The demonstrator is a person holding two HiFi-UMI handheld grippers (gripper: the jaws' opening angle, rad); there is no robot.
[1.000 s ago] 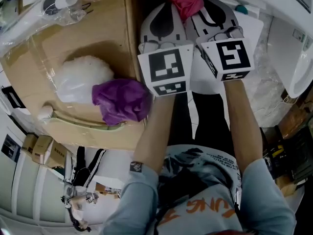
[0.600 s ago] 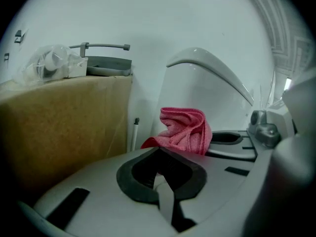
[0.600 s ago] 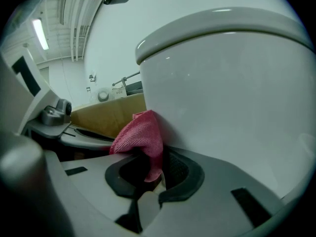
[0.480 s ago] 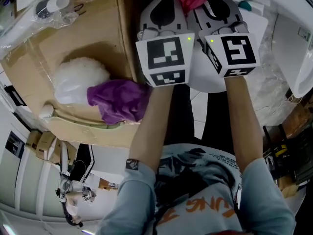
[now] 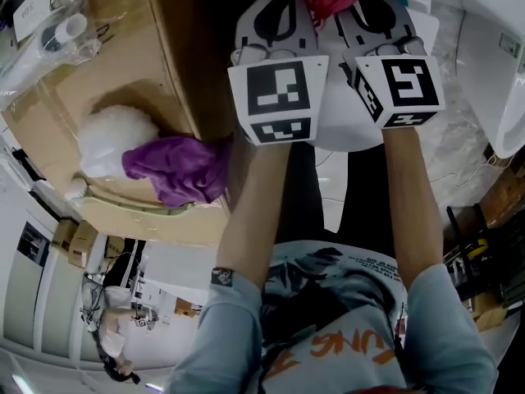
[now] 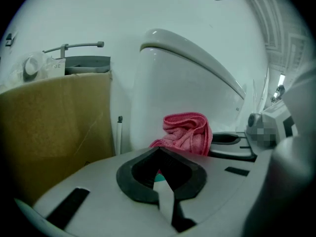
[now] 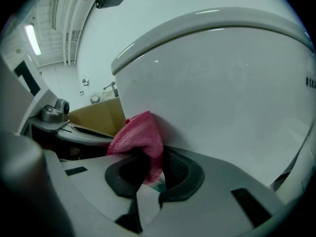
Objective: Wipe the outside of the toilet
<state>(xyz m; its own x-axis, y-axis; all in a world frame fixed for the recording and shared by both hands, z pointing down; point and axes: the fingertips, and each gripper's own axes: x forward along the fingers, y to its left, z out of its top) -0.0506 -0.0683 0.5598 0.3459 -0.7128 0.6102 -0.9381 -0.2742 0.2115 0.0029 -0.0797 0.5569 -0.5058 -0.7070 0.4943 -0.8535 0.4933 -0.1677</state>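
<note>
Describer: Washroom setting, seen from a camera on a person's head and from a camera on each tool. White porcelain fills most of both tool views.

Listener: What are the tools doing?

Describer: The right hand-held gripper (image 7: 148, 157) is clenched on a pink cloth (image 7: 140, 132). The bunched cloth rises out of its jaws and presses against the curved white side of the toilet (image 7: 222, 93), just below the rim. The left hand-held gripper (image 6: 159, 151) sits just beside the right one. Its jaws are closed together with nothing between them.

Listener: So which step is this?

Describer: My reading is that the wiping is under way, with the cloth in contact with the outside of the bowl. The next move probably calls for sliding the cloth along the porcelain with steady pressure while the grasp stays firm, so the cloth does not slip out. How much of the surface is already wiped, I cannot tell.

Listener: Where is the toilet relative to the tools?

Describer: Directly ahead of both. It touches the cloth at the right tool and stands near, but apart from, the left tool.

Listener: Anything else around?

Describer: A cardboard box (image 5: 123, 72) stands to the left of the toilet. On it lie a purple cloth (image 5: 176, 167) beside a white fluffy item (image 5: 111, 138), and a clear plastic bag (image 5: 49, 31) farther off.
</note>
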